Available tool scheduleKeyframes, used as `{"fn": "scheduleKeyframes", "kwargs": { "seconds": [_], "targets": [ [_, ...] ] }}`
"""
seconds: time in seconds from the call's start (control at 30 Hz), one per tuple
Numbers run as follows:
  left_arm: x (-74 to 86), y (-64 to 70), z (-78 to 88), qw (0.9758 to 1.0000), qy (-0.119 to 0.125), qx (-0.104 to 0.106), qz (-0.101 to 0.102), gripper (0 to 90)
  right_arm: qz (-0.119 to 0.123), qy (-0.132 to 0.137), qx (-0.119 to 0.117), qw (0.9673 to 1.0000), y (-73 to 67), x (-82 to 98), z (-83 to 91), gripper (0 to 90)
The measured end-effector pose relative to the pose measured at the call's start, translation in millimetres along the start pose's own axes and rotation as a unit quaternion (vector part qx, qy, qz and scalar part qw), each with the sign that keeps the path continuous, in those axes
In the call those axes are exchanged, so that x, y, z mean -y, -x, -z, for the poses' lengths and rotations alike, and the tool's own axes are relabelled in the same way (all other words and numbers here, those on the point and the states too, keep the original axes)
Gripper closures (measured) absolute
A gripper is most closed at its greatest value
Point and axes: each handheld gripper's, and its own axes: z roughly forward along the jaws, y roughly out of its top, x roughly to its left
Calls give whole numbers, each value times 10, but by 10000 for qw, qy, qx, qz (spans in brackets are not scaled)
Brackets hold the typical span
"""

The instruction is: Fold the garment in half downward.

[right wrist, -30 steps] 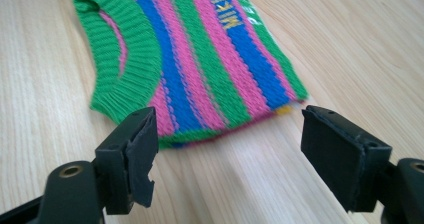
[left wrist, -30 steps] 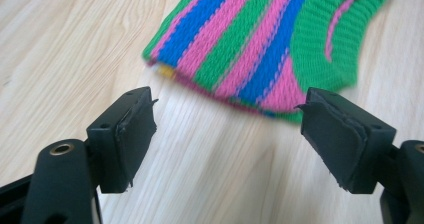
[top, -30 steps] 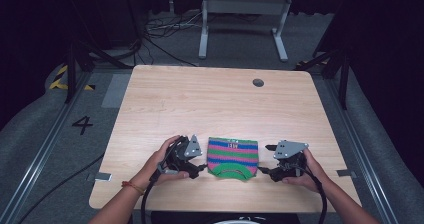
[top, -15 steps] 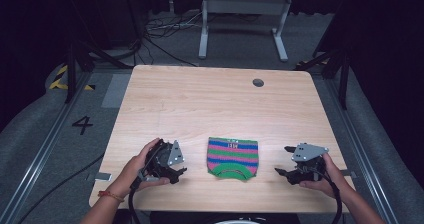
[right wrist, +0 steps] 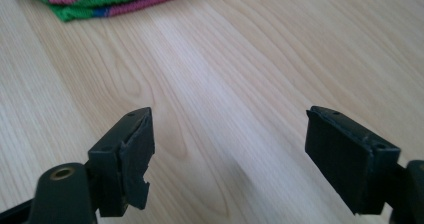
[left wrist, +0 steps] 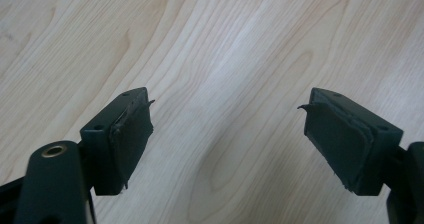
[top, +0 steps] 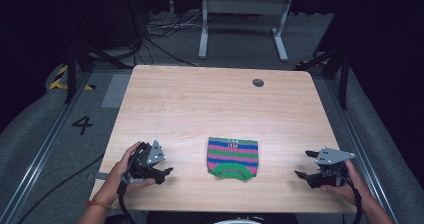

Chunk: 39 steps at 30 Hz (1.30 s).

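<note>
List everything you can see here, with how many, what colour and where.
Folded knitted garment: one, striped green, pink and blue, near edge of the table, between the two grippers, touched by neither.
Table: one, light wood, centre of the high view.
Cable hole: one, dark, far right part of the tabletop.
Number 4 marking: one, black, on the grey floor left of the table.
Metal stand: one, grey, on the floor beyond the table.
Left gripper: one, black, near-left part of the table, jaws open.
Right gripper: one, black, near-right part of the table, jaws open.
</note>
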Motion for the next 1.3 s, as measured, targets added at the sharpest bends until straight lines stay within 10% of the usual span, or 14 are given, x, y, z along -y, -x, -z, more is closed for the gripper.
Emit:
{"fn": "scheduleKeyframes", "kwargs": {
  "seconds": [0.57, 0.87, 1.3],
  "targets": [
    [762, -238, 211, 9950, 371, 113, 923, 190, -888, 226, 122, 9957, 156, 514, 164, 175],
    [913, -285, 164, 9902, 442, 359, 1276, 163, -1302, 238, 155, 9911, 187, 653, 163, 179],
    [917, -258, 165, 9897, 434, 224, 1346, 148, -1352, 144, 184, 9905, 179, 673, 172, 158]
  ]
}}
